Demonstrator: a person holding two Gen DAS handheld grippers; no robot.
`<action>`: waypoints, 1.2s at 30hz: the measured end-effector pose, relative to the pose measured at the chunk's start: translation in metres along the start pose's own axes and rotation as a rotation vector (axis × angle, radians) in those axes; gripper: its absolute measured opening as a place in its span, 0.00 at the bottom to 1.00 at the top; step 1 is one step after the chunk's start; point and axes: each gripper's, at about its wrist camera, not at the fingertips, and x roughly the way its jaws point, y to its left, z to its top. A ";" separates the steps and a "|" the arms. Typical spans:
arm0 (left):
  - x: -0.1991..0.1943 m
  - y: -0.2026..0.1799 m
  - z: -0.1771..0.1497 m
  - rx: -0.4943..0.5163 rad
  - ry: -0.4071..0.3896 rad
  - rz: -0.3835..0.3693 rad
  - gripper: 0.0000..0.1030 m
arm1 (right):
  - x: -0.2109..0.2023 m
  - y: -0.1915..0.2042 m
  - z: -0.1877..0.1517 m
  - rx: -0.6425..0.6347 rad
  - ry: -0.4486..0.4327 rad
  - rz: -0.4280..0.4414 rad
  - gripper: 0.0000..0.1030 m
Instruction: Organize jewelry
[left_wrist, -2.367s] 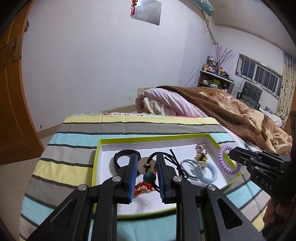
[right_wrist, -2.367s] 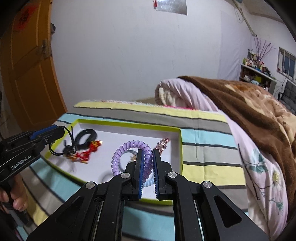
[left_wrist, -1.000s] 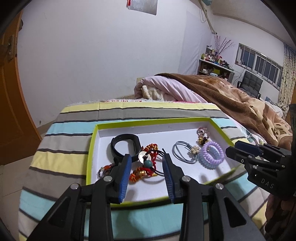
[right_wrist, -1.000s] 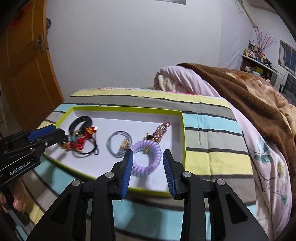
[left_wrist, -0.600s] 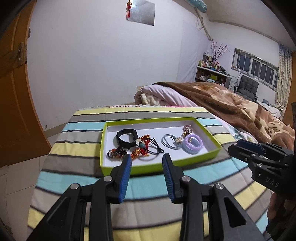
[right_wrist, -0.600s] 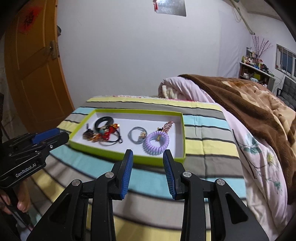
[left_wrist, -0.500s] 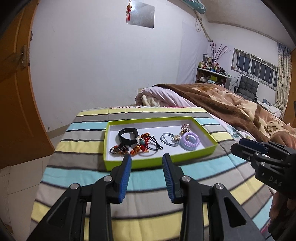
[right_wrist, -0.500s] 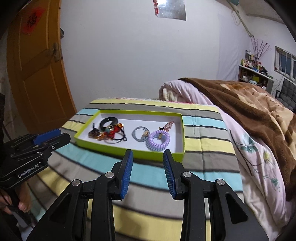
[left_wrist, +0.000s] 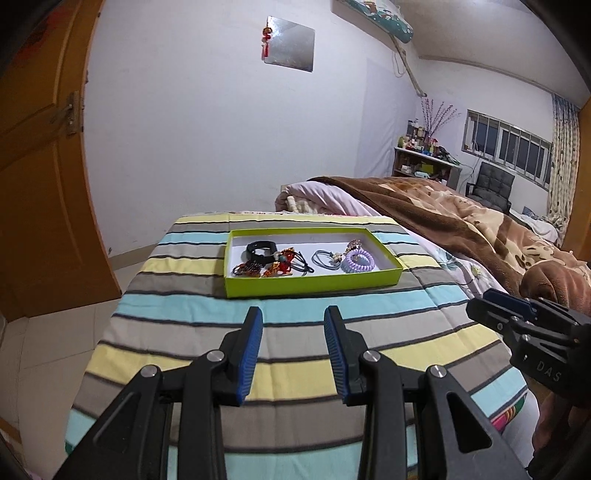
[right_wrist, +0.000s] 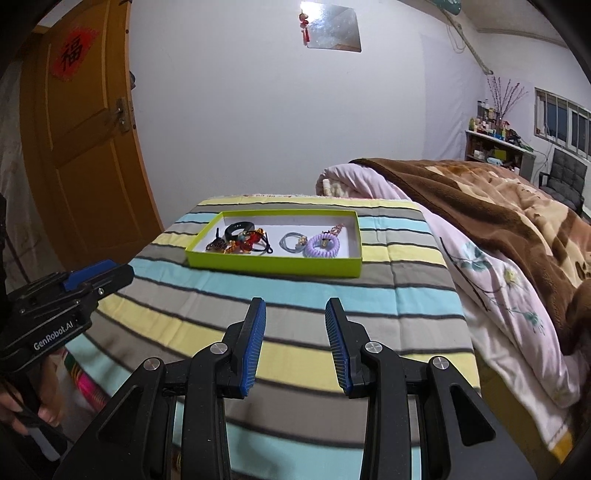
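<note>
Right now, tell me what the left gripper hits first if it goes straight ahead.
Probably the striped blanket, short of the green tray. The left gripper is open, empty and tilted downward; depth is unclear.

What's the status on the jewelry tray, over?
Left gripper open, empty. Right gripper open, empty. Jewelry all in the green tray on the striped blanket. Nothing in the way.

Bare striped blanket (left_wrist: 295, 306) lies between both tools and the green tray (left_wrist: 314, 282) — open room to pass. The tray's low wall rims the trinkets. On the right a heaped brown quilt (right_wrist: 517, 221) crowds that side; an orange door (right_wrist: 85, 147) stands left — well apart.
</note>
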 end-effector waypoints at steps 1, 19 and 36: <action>-0.003 0.000 -0.001 -0.002 0.000 -0.002 0.35 | -0.003 0.001 -0.003 -0.002 -0.001 -0.002 0.34; -0.023 -0.008 -0.033 -0.006 0.045 0.021 0.35 | -0.025 0.014 -0.028 -0.022 0.013 -0.015 0.33; -0.023 -0.006 -0.035 -0.011 0.051 0.027 0.35 | -0.022 0.015 -0.028 -0.025 0.018 -0.016 0.33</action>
